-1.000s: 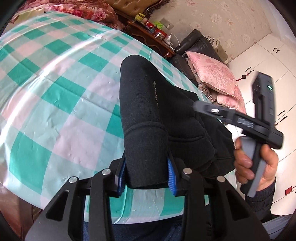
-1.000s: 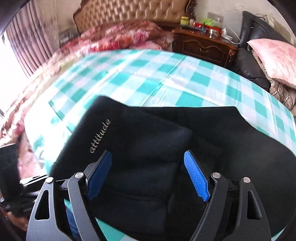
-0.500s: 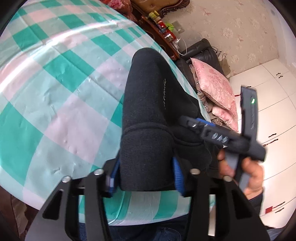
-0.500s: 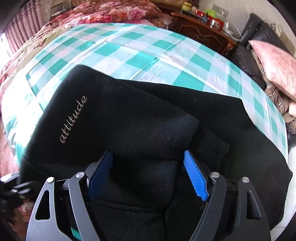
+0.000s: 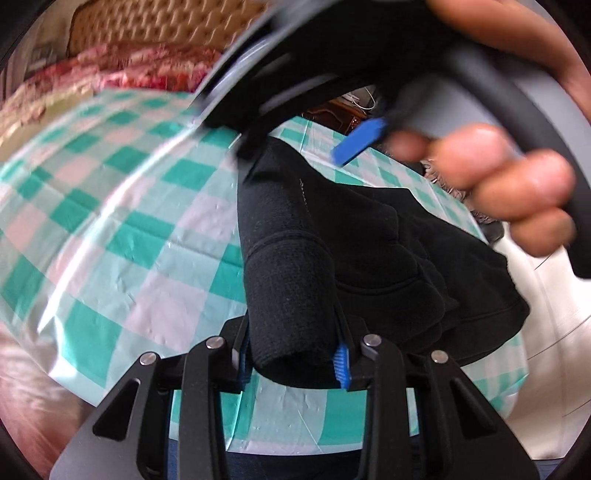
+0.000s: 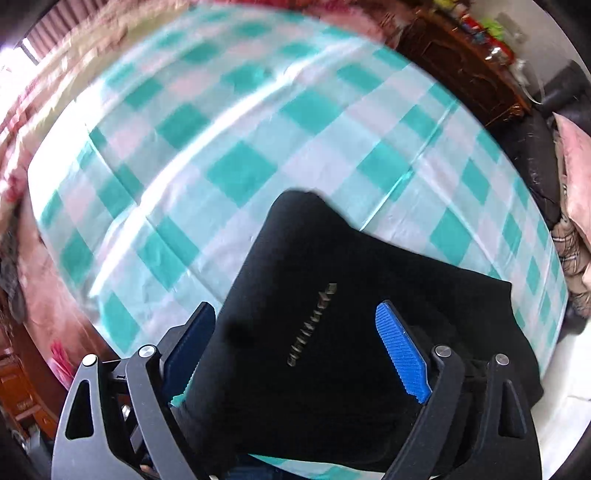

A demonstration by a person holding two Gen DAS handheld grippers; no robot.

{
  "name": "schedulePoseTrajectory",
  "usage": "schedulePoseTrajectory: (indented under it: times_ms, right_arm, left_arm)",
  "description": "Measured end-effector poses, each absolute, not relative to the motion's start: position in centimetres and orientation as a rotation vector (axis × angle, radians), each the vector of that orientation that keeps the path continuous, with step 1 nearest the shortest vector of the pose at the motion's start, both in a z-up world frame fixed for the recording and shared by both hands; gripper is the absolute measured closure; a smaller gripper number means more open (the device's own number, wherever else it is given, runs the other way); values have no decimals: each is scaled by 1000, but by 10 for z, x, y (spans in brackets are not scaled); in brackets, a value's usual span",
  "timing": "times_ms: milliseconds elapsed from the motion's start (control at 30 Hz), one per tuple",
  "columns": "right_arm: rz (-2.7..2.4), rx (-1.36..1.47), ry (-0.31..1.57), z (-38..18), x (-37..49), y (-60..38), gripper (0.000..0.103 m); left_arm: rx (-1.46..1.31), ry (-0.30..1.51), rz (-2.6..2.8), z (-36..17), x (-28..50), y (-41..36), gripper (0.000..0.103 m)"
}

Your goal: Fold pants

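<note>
Black pants (image 5: 354, 229) lie bunched on a table with a teal-checked cloth (image 5: 110, 192). My left gripper (image 5: 293, 362) is at the near table edge. Its blue pads press on a ribbed cuff of the pants (image 5: 291, 295) as the jaws close. The right gripper (image 5: 306, 147), blurred and gripped by a hand (image 5: 509, 184), hangs close above the pants in the left wrist view. In the right wrist view the right gripper (image 6: 295, 347) points down over the lettered fold of the pants (image 6: 314, 295). Its jaws are opening wide, and the pads are clear of the cloth.
A bed with a floral cover (image 5: 140, 70) and a tufted headboard (image 5: 166, 22) stands beyond the table. A dark wooden nightstand (image 6: 461, 62) with small items and a pink pillow (image 6: 576, 166) on a dark sofa are at the far right. The table edge (image 6: 55, 229) curves at left.
The right gripper has swept from the right side to close across the top of the left view. It now hangs over the lettered fold with wider jaws. The left view has tilted up.
</note>
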State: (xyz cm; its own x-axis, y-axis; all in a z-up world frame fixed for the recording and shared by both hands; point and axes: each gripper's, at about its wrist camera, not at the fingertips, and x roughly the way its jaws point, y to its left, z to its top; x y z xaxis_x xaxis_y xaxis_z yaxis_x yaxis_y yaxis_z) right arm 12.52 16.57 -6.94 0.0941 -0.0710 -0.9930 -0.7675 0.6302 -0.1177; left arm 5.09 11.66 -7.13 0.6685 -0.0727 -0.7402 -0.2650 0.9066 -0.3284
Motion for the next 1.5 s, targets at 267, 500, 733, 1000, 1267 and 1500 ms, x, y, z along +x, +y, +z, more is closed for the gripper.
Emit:
schedulePoseTrajectory:
  times_ms: [267, 500, 733, 1000, 1267, 1500]
  right_arm:
    - [564, -914, 1412, -100, 119, 177, 29]
    - [609, -886, 1414, -95, 122, 167, 72]
    - [687, -654, 1477, -71, 152, 138, 76]
    - [777, -276, 1396, 28, 211, 36, 78]
    - [775, 82, 1281, 87, 252, -165, 78]
    - [730, 289, 1346, -18, 271, -333, 72]
  left_arm:
    - [-364, 801, 127, -60, 49, 103, 69]
    - [-543, 757, 105, -62, 39, 117, 36]
    - [-674, 754, 116, -75, 53, 119, 25]
    - [-365, 622, 62, 11, 90, 52, 70]
    - [206, 458, -52, 71, 116, -129, 70]
    - [548, 459, -142, -17, 126, -298, 64]
